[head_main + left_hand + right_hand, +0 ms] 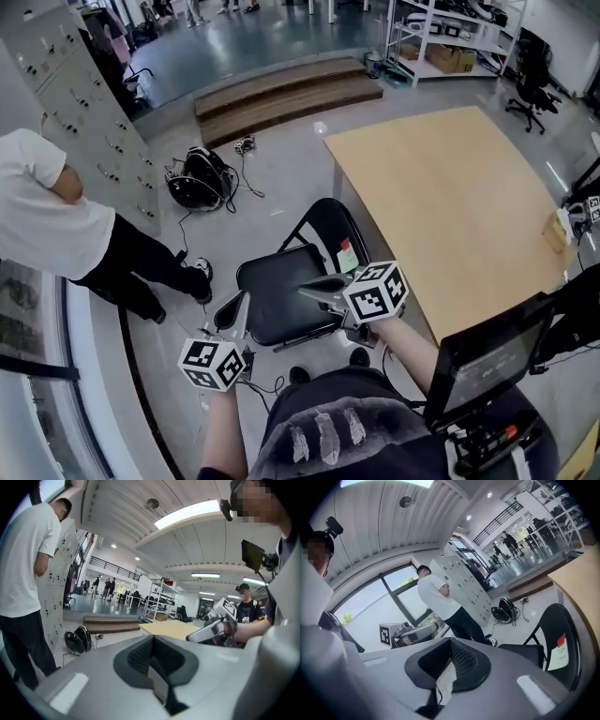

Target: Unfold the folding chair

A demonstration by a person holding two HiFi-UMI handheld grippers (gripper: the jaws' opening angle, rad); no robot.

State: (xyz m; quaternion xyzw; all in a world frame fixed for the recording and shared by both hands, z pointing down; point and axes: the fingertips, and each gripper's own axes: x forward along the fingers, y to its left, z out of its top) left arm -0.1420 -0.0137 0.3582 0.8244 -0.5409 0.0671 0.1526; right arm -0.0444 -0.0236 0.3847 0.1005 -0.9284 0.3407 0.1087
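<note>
The folding chair [286, 295] is standing on the floor just beside the left edge of the bench [450, 187], closer to the near corner than the far one. Its seat is lying flat and its back is standing up, so it is looking open already, or almost open. I cannot tell if the seat is pushed all the way down.

The left gripper [242, 302] is hanging over the left side of the seat. In its own view its jaws are pressing together with nothing between them [158, 670]. The right gripper [311, 289] is hanging over the right side of the seat. Its jaws are squeezed together too, holding nothing [444, 679]. Neither one is touching the chair that I can see.

Here is what I am thinking could go wrong:

- If the seat is not fully down, the chair is only half open. A push on it could make it snap closed.
- With the jaws closed, the grippers can only push, not hold. A push on the front of the seat could tip the chair.
- The chair back is sitting very near the bench's left edge, so a shove that way could bang it into the bench.
- A thin cable [267, 382] is lying on the floor near the chair's front legs and could catch a leg.
- A person in a white shirt [56, 225] is standing well off the bench's left edge, so sliding the chair that way could bump their feet.
</note>
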